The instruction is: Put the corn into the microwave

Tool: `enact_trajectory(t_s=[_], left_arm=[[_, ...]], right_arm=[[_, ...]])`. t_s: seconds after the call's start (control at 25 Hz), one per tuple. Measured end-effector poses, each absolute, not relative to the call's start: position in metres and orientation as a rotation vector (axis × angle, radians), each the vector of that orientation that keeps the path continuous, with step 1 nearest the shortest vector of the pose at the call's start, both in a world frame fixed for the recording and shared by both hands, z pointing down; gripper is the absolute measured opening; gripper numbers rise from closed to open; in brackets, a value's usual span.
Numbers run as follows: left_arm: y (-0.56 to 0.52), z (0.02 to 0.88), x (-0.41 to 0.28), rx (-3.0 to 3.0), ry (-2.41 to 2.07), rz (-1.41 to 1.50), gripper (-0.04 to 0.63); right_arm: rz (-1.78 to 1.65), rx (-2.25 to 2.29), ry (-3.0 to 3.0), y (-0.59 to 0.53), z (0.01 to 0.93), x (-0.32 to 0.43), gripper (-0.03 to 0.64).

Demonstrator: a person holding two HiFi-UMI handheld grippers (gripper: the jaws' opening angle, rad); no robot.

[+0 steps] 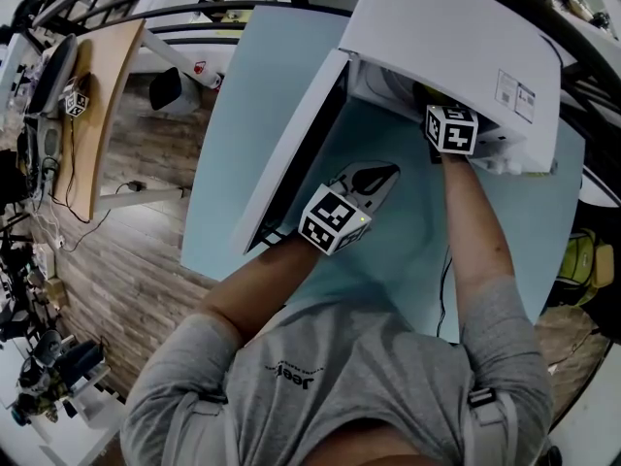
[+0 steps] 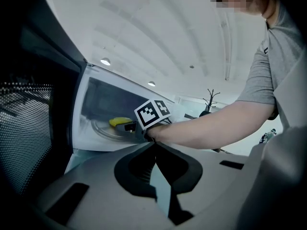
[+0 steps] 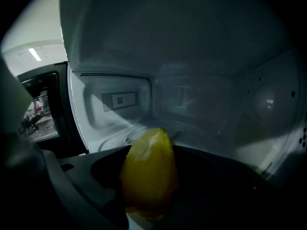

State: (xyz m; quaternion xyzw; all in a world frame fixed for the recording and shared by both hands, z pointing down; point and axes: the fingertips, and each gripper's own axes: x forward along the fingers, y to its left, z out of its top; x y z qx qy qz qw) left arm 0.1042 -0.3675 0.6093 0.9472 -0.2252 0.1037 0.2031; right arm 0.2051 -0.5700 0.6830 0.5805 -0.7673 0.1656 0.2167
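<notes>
The white microwave [image 1: 456,37] stands on the pale blue table [image 1: 252,95] with its door [image 1: 291,153] swung open to the left. My right gripper [image 3: 149,186] reaches into the cavity and is shut on the yellow corn [image 3: 146,164], which hangs just above the glass turntable [image 3: 127,128]. From the left gripper view the corn [image 2: 119,121] shows inside the cavity, ahead of the right gripper's marker cube [image 2: 152,113]. My left gripper [image 1: 386,175] rests low over the table in front of the microwave, jaws shut with nothing between them.
The open door [image 2: 29,128], with its dark mesh window, stands close on the left of the left gripper. A wooden desk [image 1: 102,95] and wood floor lie left of the table. A yellow-green bag [image 1: 582,260] sits at the right edge.
</notes>
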Motion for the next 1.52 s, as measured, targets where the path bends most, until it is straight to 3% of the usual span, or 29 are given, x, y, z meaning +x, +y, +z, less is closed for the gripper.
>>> enact_trajectory(t_s=[1.52], left_arm=[[-0.352,0.596,0.101,2.658,-0.618,0.293,0.018]], right_arm=[[0.462,1.585,-1.951,-0.556,0.69,0.218,0.291]])
